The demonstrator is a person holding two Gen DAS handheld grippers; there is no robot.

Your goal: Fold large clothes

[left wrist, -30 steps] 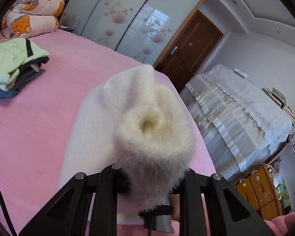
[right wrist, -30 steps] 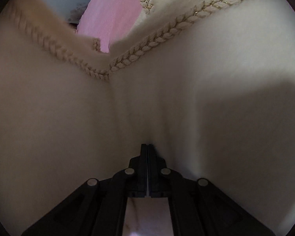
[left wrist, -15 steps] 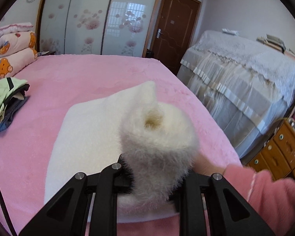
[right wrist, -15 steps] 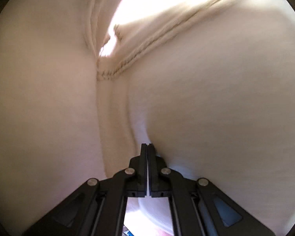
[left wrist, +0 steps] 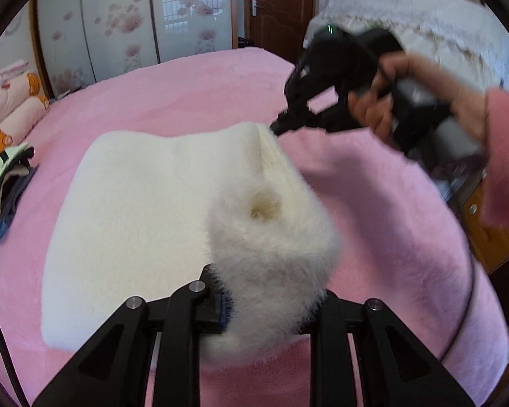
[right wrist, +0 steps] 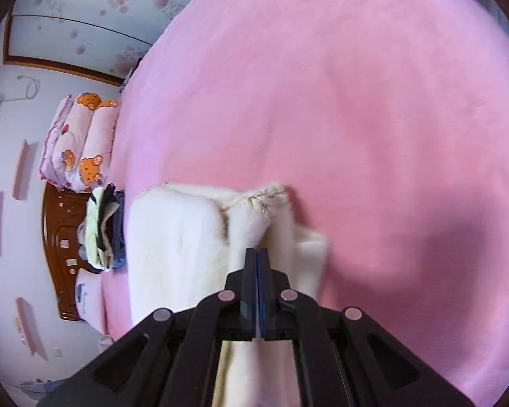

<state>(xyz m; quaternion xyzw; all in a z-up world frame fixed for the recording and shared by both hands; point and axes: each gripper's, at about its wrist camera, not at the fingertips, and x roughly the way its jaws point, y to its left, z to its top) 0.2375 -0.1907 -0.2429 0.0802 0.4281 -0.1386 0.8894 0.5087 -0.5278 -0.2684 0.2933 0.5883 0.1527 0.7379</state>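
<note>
While the pink bed (left wrist: 203, 81) stretches wide under us, we have the fluffy white sweater (left wrist: 135, 210) lying across its middle, already doubled into a thick rectangular slab. Most of the folding looks done from here: the body lies flat and squared, and only the near end is off the bed. Off to the side a stack of folded clothes (left wrist: 3, 183) sits near the teddy-bear quilt (right wrist: 78, 142), so we judge earlier garments are finished and this one is nearly there.

Now the tools. Our left tool (left wrist: 268, 302) is clamped narrowly on a bunched roll of the sweater's edge, fur bulging up between its fingers. Our right tool (right wrist: 256, 264) is fully closed, pinching the far corner of the same end, close to the braided trim (right wrist: 254, 200). What's left, we'd say: lay this last flap down, let go, and smooth it.
</note>
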